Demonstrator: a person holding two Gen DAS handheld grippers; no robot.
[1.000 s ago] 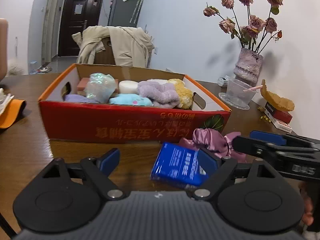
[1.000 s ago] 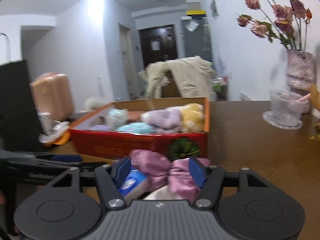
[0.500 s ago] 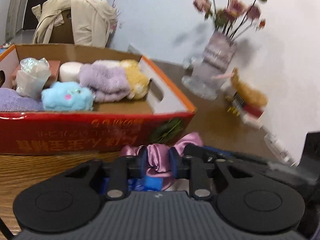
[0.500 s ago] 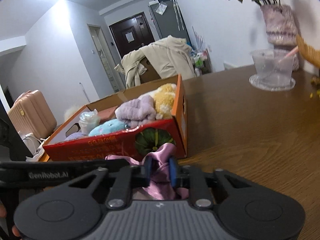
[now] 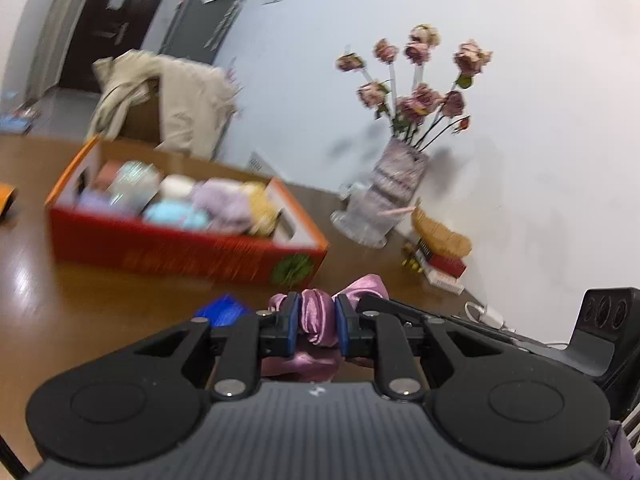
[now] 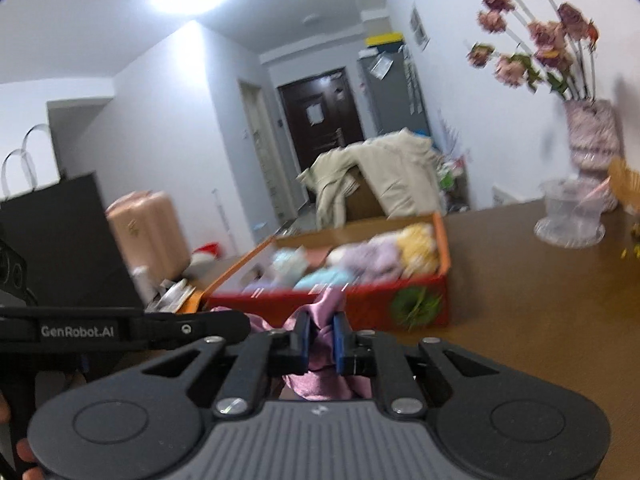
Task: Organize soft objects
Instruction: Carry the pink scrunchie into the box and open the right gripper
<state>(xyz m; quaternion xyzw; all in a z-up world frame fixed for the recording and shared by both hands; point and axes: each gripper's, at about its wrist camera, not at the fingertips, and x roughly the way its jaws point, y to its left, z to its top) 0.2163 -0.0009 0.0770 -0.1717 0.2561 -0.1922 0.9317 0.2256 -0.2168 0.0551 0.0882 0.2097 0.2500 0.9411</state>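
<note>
Both your left gripper (image 5: 317,325) and right gripper (image 6: 320,338) are pinched tight on the pink satin scrunchie (image 5: 316,316). It's light, floppy and probably slippery, so grip the bunched middle.

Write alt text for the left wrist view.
The left gripper pinches a pink satin scrunchie above a wooden table. Behind sit a red cardboard box of soft items and a vase of dried roses.
</note>
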